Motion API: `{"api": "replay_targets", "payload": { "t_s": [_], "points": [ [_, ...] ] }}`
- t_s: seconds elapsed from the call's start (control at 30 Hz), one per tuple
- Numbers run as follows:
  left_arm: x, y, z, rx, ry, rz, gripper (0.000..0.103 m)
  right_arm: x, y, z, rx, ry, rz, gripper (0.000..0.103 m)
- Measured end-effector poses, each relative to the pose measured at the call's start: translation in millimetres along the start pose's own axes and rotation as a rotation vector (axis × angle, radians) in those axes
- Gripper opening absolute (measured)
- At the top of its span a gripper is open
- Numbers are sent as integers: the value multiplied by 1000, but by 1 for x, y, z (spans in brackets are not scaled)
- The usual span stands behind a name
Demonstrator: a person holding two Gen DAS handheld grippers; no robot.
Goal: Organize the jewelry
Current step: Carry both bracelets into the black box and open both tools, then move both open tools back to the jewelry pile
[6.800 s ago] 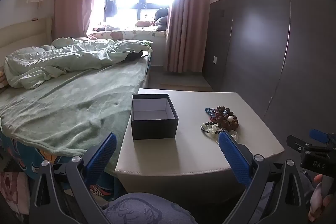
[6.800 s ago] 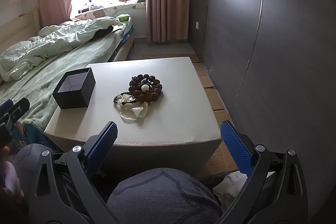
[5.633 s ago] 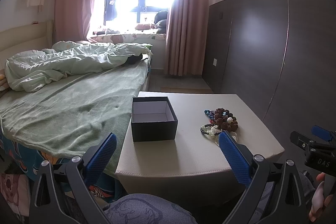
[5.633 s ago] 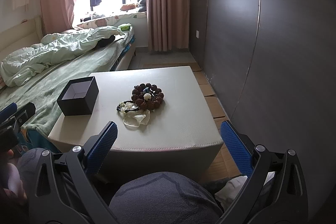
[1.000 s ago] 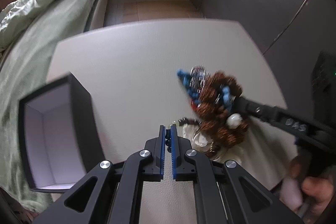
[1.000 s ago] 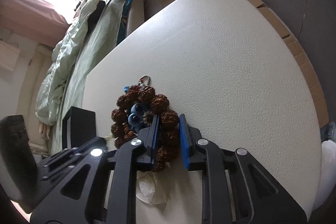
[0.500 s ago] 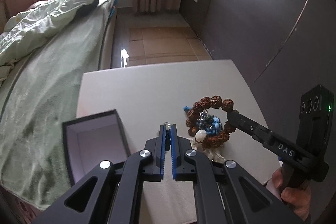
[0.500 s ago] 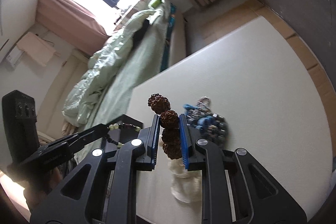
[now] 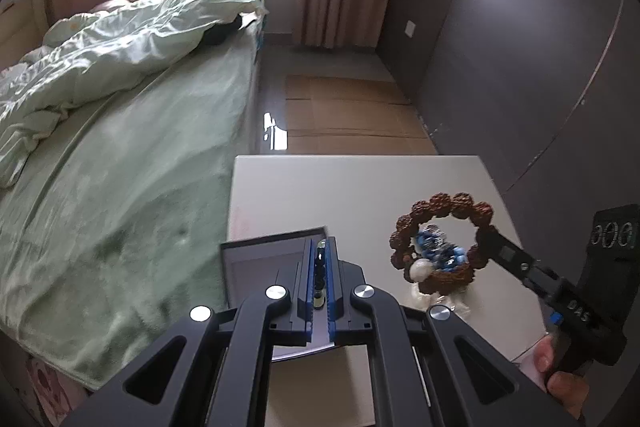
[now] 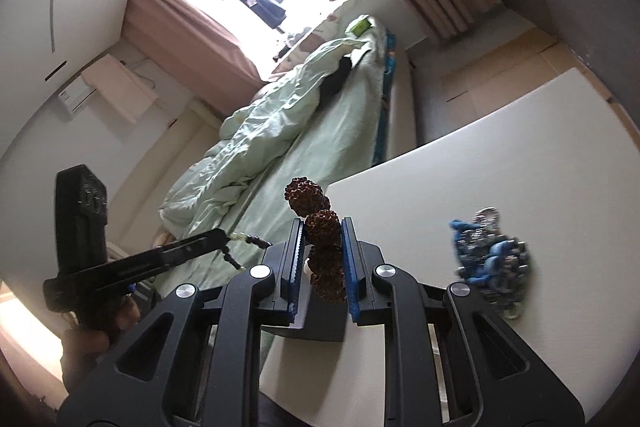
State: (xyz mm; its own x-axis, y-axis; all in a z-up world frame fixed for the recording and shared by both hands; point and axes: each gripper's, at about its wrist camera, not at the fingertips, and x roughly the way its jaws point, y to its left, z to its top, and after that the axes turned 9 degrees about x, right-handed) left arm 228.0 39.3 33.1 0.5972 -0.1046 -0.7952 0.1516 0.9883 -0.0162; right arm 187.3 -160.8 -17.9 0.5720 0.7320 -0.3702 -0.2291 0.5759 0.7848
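My left gripper [image 9: 319,243] is shut on a thin bracelet of dark and pale beads [image 9: 319,269], held above the open black box [image 9: 272,237] on the white table [image 9: 340,187]. My right gripper [image 10: 321,223] is shut on a bracelet of large brown knobbly beads [image 10: 308,193]. In the left wrist view that brown bracelet [image 9: 440,201] hangs as a ring from the right gripper [image 9: 486,229], above the table's right part. A blue bead piece [image 10: 492,255] and a pale pouch [image 9: 432,295] lie on the table. The left gripper [image 10: 222,237] shows at the left in the right wrist view.
A bed with a green blanket [image 9: 120,187] runs along the table's left edge. A dark wardrobe wall [image 9: 520,47] stands to the right. Flat cardboard [image 9: 344,115] lies on the floor beyond the table. A hand [image 9: 560,375] holds the right gripper's handle.
Both grippers have risen from the jewelry pile, each carrying a bracelet. The left one has come over the box; the brown bracelet now hangs free as a ring.
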Motion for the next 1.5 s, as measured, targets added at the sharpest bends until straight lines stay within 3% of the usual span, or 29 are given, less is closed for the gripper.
{"api": "replay_targets", "payload": {
  "t_s": [0.3, 0.37, 0.4, 0.43, 0.8, 0.9, 0.97, 1.0, 1.03, 1.13, 1.33, 1.5],
  "points": [
    [33, 21, -28, -45, 47, 4, 5, 32, 21, -13, -20, 45, 29, 19],
    [35, 24, -32, -34, 64, 29, 25, 38, 26, -17, -20, 54, 43, 19],
    [34, 25, -33, -37, 55, 30, 47, 39, 27, -19, -20, 58, 48, 19],
    [30, 29, -35, -46, 34, 35, 57, 42, 28, -20, -19, 64, 53, 19],
    [2, 73, -59, -122, -5, 89, 56, 84, 44, -46, 7, 150, 69, 19],
    [-3, 77, -64, -124, -5, 93, 57, 104, 44, -54, 15, 226, -7, 21],
    [-5, 78, -65, -127, -6, 95, 60, 113, 44, -57, 18, 258, -52, 45],
    [-7, 77, -66, -129, -9, 94, 61, 113, 44, -58, 22, 254, -71, 72],
    [-8, 77, -66, -128, -13, 93, 62, 108, 45, -58, 12, 220, -88, 85],
    [-10, 70, -67, -117, -23, 89, 68, 90, 49, -52, -26, 142, -94, 86],
    [-10, 47, -65, -76, -47, 91, 84, 60, 33, -39, -23, 95, -171, 88],
    [-5, 26, -61, -41, -65, 71, 87, 32, 16, -27, -13, 12, -192, 96]
  ]
}}
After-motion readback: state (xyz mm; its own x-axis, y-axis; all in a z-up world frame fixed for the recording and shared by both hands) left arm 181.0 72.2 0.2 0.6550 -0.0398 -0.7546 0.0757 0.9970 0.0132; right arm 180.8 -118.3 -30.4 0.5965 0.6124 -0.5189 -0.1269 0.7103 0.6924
